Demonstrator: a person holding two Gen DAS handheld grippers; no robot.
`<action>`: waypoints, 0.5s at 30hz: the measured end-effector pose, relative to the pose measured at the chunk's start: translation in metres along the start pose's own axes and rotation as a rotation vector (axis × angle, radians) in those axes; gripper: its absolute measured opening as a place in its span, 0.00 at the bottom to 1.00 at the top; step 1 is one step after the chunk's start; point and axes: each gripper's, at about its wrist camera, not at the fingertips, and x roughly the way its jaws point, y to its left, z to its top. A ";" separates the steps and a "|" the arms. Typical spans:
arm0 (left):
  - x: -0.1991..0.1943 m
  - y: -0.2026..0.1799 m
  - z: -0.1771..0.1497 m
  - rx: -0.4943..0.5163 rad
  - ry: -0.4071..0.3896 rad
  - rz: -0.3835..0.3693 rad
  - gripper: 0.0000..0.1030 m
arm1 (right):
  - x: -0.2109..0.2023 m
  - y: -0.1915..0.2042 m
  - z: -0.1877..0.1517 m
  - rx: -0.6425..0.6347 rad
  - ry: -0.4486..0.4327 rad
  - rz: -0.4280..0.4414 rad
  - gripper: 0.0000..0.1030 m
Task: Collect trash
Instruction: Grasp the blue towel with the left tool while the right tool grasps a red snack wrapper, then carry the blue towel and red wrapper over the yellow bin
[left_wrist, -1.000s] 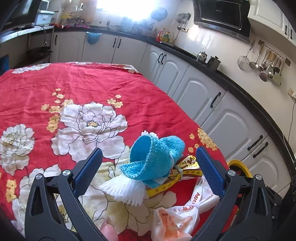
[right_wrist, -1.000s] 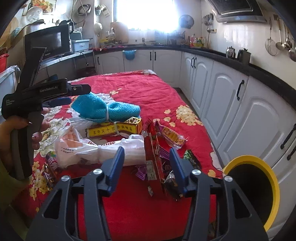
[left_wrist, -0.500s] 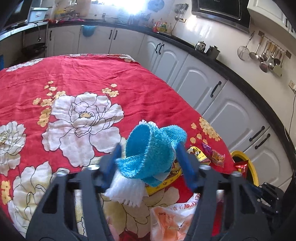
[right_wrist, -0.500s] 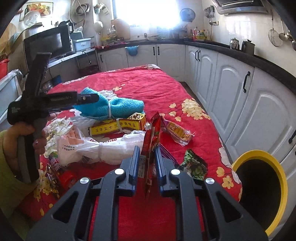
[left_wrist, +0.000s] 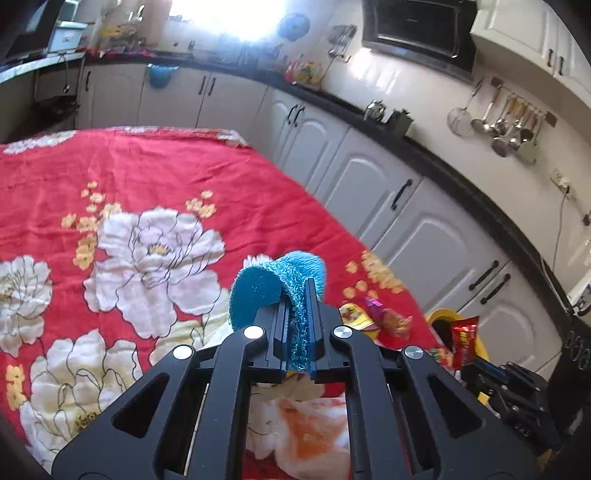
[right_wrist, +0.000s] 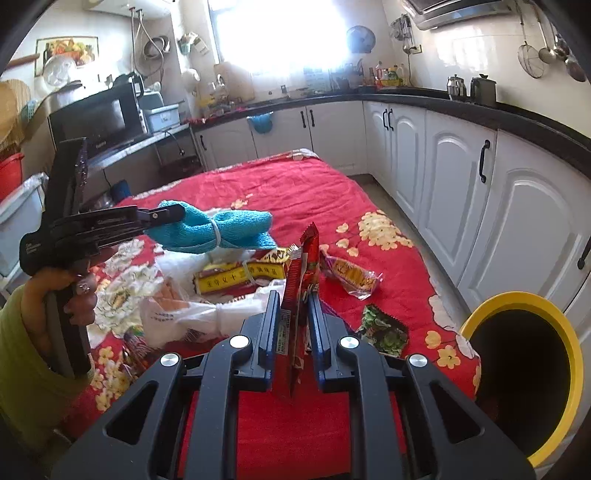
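My left gripper (left_wrist: 298, 295) is shut on a blue towel bundle (left_wrist: 258, 288) tied round its middle, held up off the red flowered tablecloth (left_wrist: 147, 177). From the right wrist view the same towel bundle (right_wrist: 218, 230) hangs from the left gripper (right_wrist: 177, 214) in a person's hand (right_wrist: 70, 291). My right gripper (right_wrist: 293, 299) is shut on a red snack wrapper (right_wrist: 303, 269) standing upright between its fingers. A yellow-rimmed bin (right_wrist: 524, 369) opens at the lower right, beside the table.
On the cloth lie a yellow box (right_wrist: 240, 277), a white plastic bag (right_wrist: 207, 314), an orange snack packet (right_wrist: 351, 277) and a green wrapper (right_wrist: 384, 328). White cabinets (right_wrist: 480, 206) line the right side.
Both grippers have gone from open to shut: the left onto the blue towel, which has risen off the table, the right onto the red wrapper, also raised.
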 end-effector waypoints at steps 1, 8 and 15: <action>-0.002 -0.002 0.001 0.004 -0.004 -0.005 0.03 | -0.003 0.000 0.002 0.003 -0.008 0.003 0.15; -0.027 -0.028 0.011 0.051 -0.056 -0.062 0.02 | -0.021 -0.002 0.010 0.015 -0.059 -0.006 0.15; -0.046 -0.056 0.015 0.093 -0.114 -0.117 0.01 | -0.041 -0.013 0.018 0.030 -0.110 -0.029 0.15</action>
